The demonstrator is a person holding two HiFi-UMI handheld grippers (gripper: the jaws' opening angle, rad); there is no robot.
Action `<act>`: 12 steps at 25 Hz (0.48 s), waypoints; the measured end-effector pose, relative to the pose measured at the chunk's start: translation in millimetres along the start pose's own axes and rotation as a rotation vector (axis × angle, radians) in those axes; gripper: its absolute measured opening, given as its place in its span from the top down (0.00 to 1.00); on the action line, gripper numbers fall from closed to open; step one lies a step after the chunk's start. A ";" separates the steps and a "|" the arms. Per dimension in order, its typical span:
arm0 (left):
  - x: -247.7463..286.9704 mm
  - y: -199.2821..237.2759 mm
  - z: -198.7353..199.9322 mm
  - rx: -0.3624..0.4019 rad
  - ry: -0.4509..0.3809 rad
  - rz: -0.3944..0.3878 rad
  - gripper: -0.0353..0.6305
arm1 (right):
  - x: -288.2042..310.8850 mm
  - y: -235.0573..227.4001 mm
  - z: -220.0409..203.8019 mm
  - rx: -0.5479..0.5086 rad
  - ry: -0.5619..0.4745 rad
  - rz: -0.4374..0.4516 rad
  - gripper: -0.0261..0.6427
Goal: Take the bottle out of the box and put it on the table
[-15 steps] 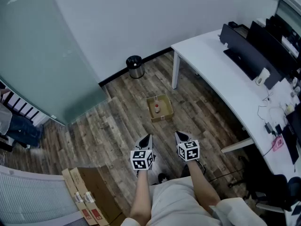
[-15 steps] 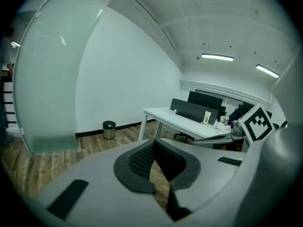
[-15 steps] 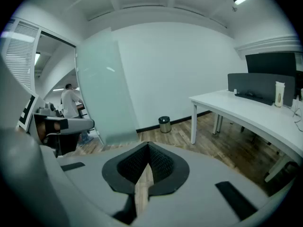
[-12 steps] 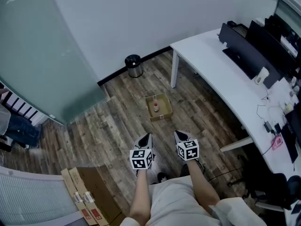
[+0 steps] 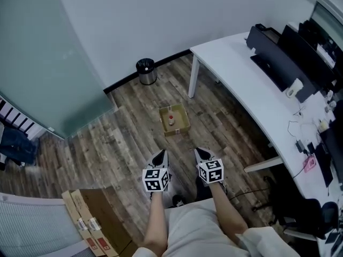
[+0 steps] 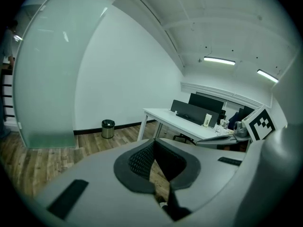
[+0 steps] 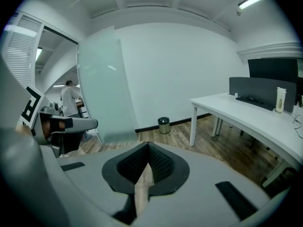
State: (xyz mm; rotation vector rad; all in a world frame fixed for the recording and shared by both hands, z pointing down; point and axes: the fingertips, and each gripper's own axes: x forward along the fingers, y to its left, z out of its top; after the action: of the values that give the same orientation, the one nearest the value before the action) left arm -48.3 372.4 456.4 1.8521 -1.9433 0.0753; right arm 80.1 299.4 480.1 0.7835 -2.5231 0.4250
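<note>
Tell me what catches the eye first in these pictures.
An open cardboard box sits alone on the wood floor, mid-frame, with a small bottle inside. Nearer the camera, the left gripper and right gripper point toward it, both shut and empty. A long white table runs along the right.

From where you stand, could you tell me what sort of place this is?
Probably an office: a long white desk with dark screens, a frosted glass partition, a waste bin by the wall.
</note>
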 end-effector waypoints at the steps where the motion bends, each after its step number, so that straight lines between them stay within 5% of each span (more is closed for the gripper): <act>1: 6.1 1.9 1.5 -0.003 0.000 0.002 0.92 | 4.9 -2.8 2.1 0.002 0.001 0.008 0.90; 12: 105.7 27.1 47.1 0.003 0.013 0.054 0.92 | 94.3 -75.3 71.4 0.031 -0.013 0.088 0.90</act>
State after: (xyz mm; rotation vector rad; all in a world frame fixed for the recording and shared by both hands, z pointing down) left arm -87.0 260.1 459.0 1.7977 -1.9855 0.1068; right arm 32.0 167.7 479.3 0.6902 -2.5763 0.4908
